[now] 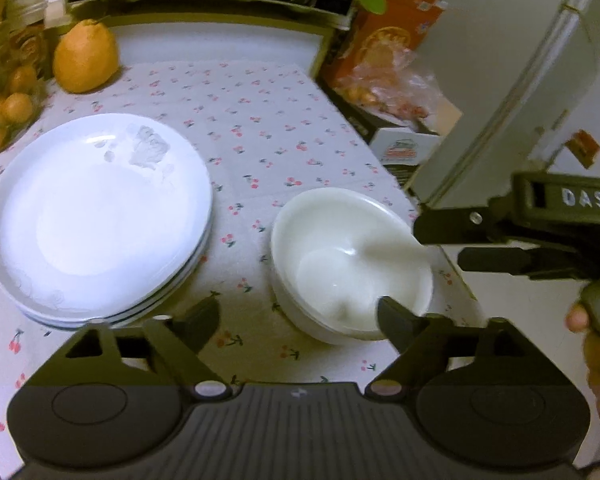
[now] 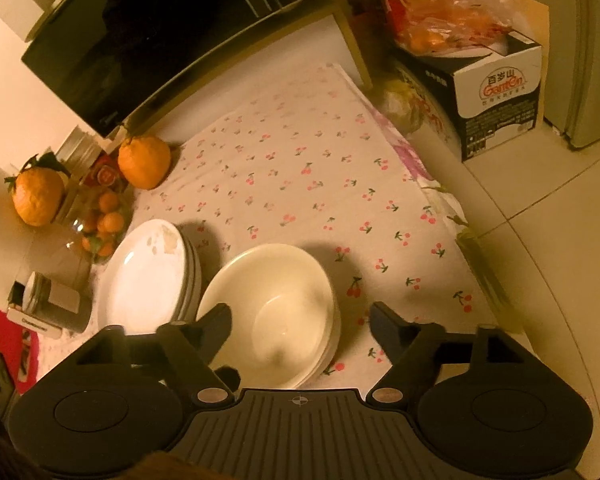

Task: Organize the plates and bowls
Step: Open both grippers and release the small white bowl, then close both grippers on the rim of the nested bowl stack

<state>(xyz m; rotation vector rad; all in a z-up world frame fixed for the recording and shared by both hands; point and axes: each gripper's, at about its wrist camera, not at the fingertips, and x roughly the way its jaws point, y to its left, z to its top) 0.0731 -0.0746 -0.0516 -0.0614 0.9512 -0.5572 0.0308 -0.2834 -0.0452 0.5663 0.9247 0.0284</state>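
The bowls (image 2: 276,312) stand nested in one stack on the tabletop (image 2: 300,168), mouths up, and the top bowl is empty. Just beside them, on their left, the plates (image 1: 100,216) lie flat in a stack; the top plate is also empty and shows a pale grey pattern near its far rim. Both stacks rest on a cloth (image 1: 260,128) with small red cherries. Being round, they have no long axis that I can name.

The left tongs (image 1: 296,320) are wide open and hold nothing; one finger (image 1: 396,320) stands in front of the near rim of the bowls, and whether it touches I cannot tell. The right tongs (image 2: 300,320) are also wide open and empty, with the stack of bowls between the fingers and clear space on the right side.

Behind the plates a glass jar (image 2: 100,220) holds small oranges, and two big oranges (image 2: 144,160) lie near it. Past the edge of the tabletop, a box (image 2: 496,96) reads "GanTen" with Chinese characters above; a plastic bag (image 2: 452,12) of orange fruit rests on top. In the left view, the right tongs' body bears the letters "DAS".
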